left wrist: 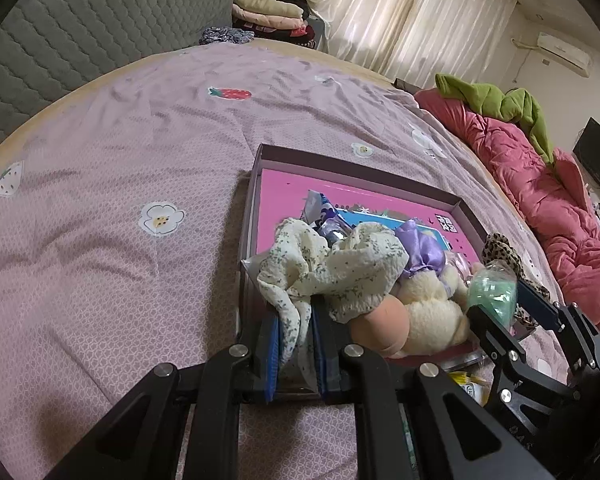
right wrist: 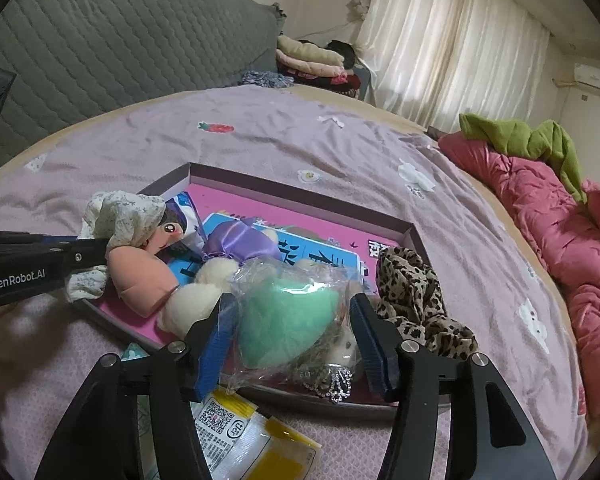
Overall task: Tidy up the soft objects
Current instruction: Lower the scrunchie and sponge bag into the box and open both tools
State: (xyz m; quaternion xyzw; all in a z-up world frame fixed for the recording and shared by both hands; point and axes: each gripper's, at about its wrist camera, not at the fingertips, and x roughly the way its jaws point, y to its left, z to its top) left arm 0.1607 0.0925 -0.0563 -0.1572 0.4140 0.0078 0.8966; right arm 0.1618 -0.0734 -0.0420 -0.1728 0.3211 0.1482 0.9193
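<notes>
A shallow pink box [left wrist: 260,160] [right wrist: 414,236] lies on the bed and holds soft things. My left gripper [left wrist: 296,320] is shut on a cream floral cloth [left wrist: 340,264] [right wrist: 120,208] at the box's near left corner. My right gripper [right wrist: 290,312] [left wrist: 500,312] holds a green heart-shaped sponge in clear plastic wrap [right wrist: 288,320] [left wrist: 494,288] between its pads above the box's near edge. Also in the box are a cream plush toy in a purple dress [right wrist: 236,248] [left wrist: 424,308], a peach plush piece [right wrist: 140,276] [left wrist: 380,320] and a leopard-print cloth [right wrist: 412,292] [left wrist: 504,248].
The bed has a lilac sheet [left wrist: 120,200] [right wrist: 340,148] and a grey quilted headboard [right wrist: 120,40]. A yellow-and-white packet [right wrist: 252,440] lies in front of the box. A pink quilt [right wrist: 572,232] with a green garment [right wrist: 532,140] lies on the right. Folded clothes [right wrist: 316,60] are stacked at the far end.
</notes>
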